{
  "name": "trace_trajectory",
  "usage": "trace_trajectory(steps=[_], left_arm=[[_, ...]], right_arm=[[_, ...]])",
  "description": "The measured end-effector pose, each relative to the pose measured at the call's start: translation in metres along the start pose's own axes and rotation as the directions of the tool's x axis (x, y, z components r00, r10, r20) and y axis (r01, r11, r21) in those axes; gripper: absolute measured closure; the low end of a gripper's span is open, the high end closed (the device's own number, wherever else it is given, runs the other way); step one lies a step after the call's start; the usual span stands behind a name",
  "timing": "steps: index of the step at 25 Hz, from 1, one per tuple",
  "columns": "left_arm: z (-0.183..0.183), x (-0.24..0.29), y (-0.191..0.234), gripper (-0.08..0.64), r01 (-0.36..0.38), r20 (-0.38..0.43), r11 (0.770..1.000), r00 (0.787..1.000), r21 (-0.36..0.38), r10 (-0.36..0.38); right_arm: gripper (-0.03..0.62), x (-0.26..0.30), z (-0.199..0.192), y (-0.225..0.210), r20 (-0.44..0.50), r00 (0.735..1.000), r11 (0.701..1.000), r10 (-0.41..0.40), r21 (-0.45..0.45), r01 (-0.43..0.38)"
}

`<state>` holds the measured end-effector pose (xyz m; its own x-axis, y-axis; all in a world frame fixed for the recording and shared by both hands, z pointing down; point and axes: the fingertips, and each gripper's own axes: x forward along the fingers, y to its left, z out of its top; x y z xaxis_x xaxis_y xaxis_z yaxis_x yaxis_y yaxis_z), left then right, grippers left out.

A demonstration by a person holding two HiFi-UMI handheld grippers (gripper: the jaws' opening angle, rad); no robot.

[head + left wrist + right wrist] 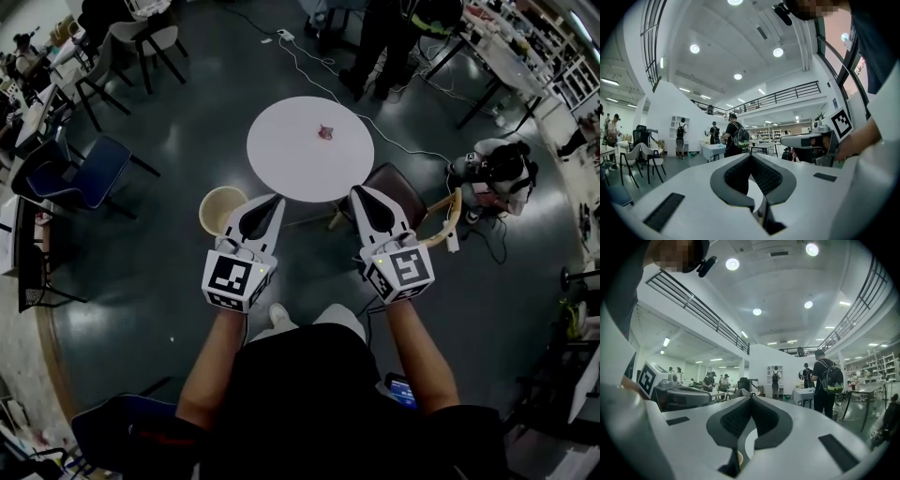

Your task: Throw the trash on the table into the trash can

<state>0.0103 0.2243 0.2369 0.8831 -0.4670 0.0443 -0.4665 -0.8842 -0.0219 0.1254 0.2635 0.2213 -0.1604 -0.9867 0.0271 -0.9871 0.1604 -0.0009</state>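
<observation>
In the head view a small crumpled pink piece of trash (325,132) lies on the round white table (291,164). A beige trash can (220,208) stands on the floor at the table's near left. My left gripper (275,198) hangs beside the can, short of the table's edge, jaws shut and empty. My right gripper (360,191) hovers at the table's near right edge, jaws shut with nothing between them. Both gripper views look level across the hall: the left gripper (750,155) and the right gripper (751,398) show closed tips, the table showing only as a white sliver between the jaws.
A brown chair (398,185) with a curved wooden back stands behind the right gripper. Blue chairs (84,173) are at the left. A white cable (319,66) runs over the dark floor. People stand at tables beyond, one with a backpack (830,380).
</observation>
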Motion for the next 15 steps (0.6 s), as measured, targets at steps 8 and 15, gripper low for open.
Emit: trace_trajectory(steps=[8, 15], left_arm=[[-0.007, 0.000, 0.014, 0.546, 0.032, -0.017, 0.999, 0.999, -0.010, -0.032], [-0.012, 0.011, 0.018, 0.546, 0.056, -0.019, 0.998, 0.998, -0.025, -0.057]], right_arm=[[0.574, 0.014, -0.008, 0.002, -0.012, 1.000, 1.000, -0.025, 0.008, 0.025], [0.574, 0.027, -0.013, -0.009, -0.029, 0.999, 0.999, -0.035, 0.006, 0.035]])
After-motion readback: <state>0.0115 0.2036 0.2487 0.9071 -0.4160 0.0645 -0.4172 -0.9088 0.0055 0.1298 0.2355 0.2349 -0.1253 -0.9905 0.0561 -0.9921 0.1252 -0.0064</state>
